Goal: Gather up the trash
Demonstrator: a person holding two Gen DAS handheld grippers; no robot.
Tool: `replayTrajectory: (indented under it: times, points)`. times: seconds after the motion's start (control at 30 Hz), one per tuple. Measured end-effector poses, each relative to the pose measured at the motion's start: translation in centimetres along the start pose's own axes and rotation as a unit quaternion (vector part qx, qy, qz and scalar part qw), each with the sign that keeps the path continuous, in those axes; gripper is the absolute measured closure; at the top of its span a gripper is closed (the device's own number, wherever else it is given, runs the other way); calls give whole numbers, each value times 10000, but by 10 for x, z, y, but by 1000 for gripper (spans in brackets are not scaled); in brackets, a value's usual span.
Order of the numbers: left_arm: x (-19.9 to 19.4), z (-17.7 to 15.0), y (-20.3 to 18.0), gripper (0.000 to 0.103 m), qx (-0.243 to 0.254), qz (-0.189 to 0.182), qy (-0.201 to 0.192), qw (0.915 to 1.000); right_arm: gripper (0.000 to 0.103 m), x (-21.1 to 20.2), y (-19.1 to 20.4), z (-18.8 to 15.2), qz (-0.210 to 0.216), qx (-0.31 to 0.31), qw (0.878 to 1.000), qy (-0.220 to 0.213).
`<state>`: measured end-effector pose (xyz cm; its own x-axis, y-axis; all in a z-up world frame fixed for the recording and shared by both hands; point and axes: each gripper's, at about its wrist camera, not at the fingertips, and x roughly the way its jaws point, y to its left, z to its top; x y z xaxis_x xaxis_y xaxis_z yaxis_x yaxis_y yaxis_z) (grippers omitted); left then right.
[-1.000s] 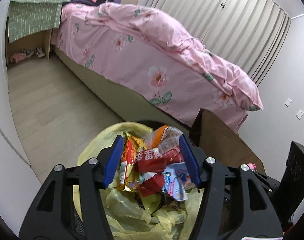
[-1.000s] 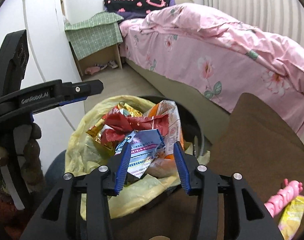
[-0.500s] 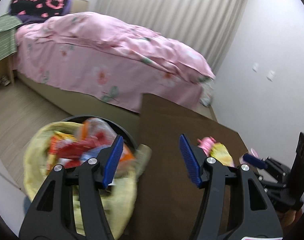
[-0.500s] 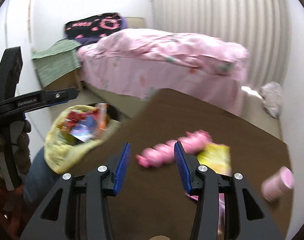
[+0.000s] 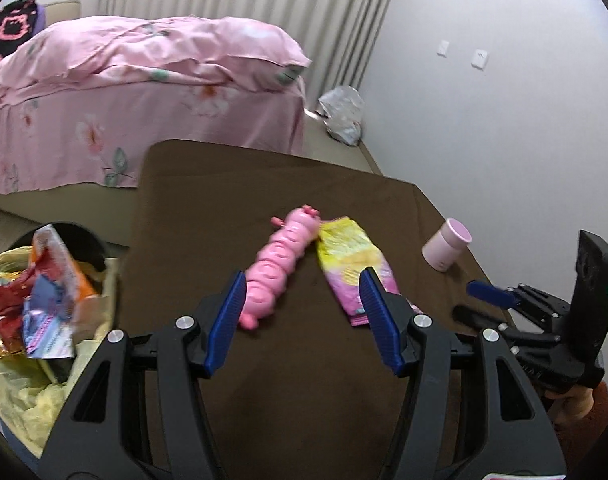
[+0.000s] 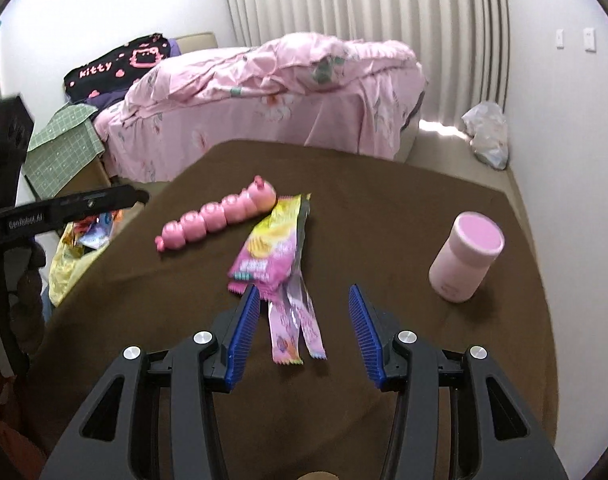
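Note:
My left gripper (image 5: 301, 284) hovers open and empty over the brown table (image 5: 304, 380). Just beyond its fingertips lie a pink caterpillar toy (image 5: 279, 264) and a yellow-and-pink snack wrapper (image 5: 350, 256). My right gripper (image 6: 304, 296) is open too, with nothing held. Under its fingertips lie two thin pink sachet strips (image 6: 295, 328), partly tucked beneath the snack wrapper (image 6: 269, 248). The toy (image 6: 219, 216) rests left of that wrapper. A bin lined with a yellow bag (image 5: 7, 396) stands off the table's left edge, full of crumpled wrappers (image 5: 35, 300).
A pink lidded cup (image 6: 466, 256) stands upright at the table's right side. A bed with a pink floral cover (image 6: 263, 92) lies behind the table. A crumpled plastic bag (image 6: 486, 132) sits on the floor by the curtain. A green-checked nightstand (image 6: 59, 148) is at the far left.
Both grippers have swung right, away from the bin and over the table. The wrappers seen between the jaws a second ago stay in the bin. Toy, snack wrapper and cup came into view.

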<state>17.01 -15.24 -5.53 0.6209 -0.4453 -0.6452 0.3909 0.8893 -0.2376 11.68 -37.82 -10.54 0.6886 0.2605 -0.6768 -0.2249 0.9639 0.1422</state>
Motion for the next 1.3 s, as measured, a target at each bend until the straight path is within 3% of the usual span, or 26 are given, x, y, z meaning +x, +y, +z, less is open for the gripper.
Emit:
replayTrajectory:
  times: [0.1, 0.3, 0.33, 0.37, 0.47, 0.57, 0.8, 0.87, 0.97, 1.03, 1.07, 1.1, 1.2, 1.3]
  points:
    - [9, -3, -12, 47, 164, 71, 117, 9998, 59, 20, 4, -6, 151, -172, 9994, 271]
    - [16, -6, -16, 47, 285, 172, 226, 9992, 61, 51, 7, -10, 60, -378, 9975, 591]
    - [16, -6, -16, 47, 283, 181, 227, 9992, 67, 53, 6, -10, 116, -350, 9971, 662]
    - [16, -6, -16, 47, 284, 183, 227, 9992, 81, 53, 6, -12, 201, -316, 9970, 678]
    - [17, -6, -15, 47, 278, 170, 251, 9992, 93, 42, 3, -19, 163, -299, 9976, 604]
    - [24, -7, -13, 47, 171, 48, 359, 9992, 93, 24, -4, -31, 53, -172, 9984, 532]
    - [63, -11, -27, 45, 21, -362, 829, 9959, 93, -18, -34, -67, -644, 394, 9965, 365]
    - [77, -10, -37, 37, 5, -572, 1003, 9933, 93, -27, -37, -74, -790, 444, 9955, 282]
    - [96, -5, -56, 36, 45, -814, 1224, 9891, 92, -35, -40, -81, -707, 537, 9958, 237]
    - [106, 2, -71, 36, 182, -836, 1241, 9886, 77, -39, -40, -85, -783, 542, 9953, 180]
    - [112, 6, -80, 36, 309, -751, 1204, 9894, 61, -42, -42, -89, -839, 541, 9949, 152]
    - [117, 8, -87, 36, 418, -618, 1155, 9905, 59, -44, -44, -92, -897, 573, 9943, 113]
    - [136, 13, -115, 36, 883, 108, 931, 9917, 59, -52, -56, -98, -1003, 890, 9910, -2]
    - [148, 9, -140, 36, 1520, 481, 831, 9837, 59, -57, -72, -102, -942, 1307, 9869, -92]
